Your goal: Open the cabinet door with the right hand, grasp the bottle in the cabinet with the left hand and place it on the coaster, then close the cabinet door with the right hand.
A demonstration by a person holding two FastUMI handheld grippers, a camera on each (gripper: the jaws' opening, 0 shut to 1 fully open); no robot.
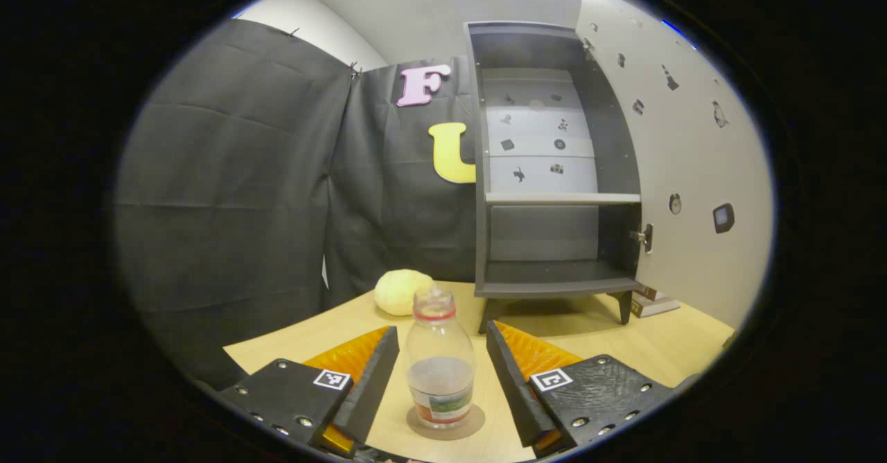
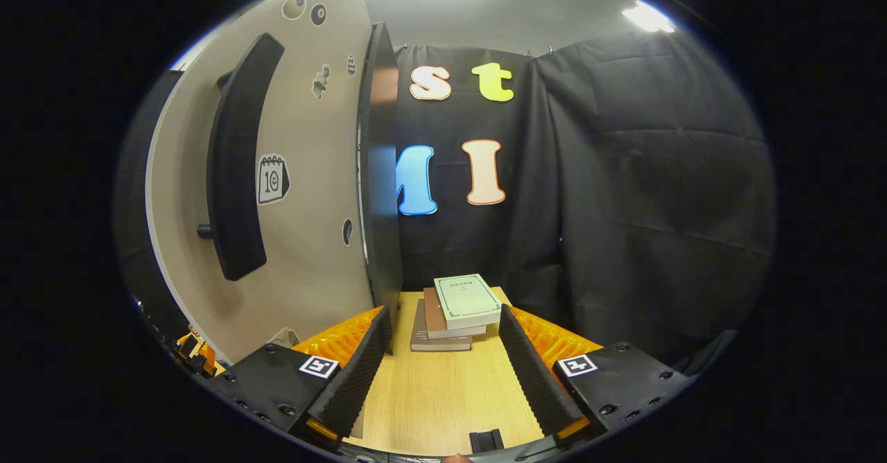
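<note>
Standing upright on the coaster [image 1: 445, 423], lower centre of the left gripper view, the bottle [image 1: 440, 366] is sitting between the left gripper [image 1: 442, 369] fingers with a clear gap showing on both sides; jaws spread wide, gripping nothing. Coaster rim is peeking out around the bottle base on the table [image 1: 624, 342]. A pale round lump [image 1: 403, 291] is lying behind the bottle, near the table's far edge, apart from it. The cabinet [image 1: 554, 172] is filling the upper right of that view, its shelves looking bare, with open tabletop running between its feet and the gripper.

Cabinet door [image 2: 305, 172] is hanging open, taking up the left half of the right gripper view, its long dark handle [image 2: 239, 158] at left and its free edge running down the centre-left. The right gripper [image 2: 443, 355] is also spread wide and holding nothing; its left finger looks close to the door's bottom edge, possibly touching, but fisheye warp is making that hard to judge. A stack of books [image 2: 454, 310] is lying on the table past the fingertips, bare wood in between.
</note>
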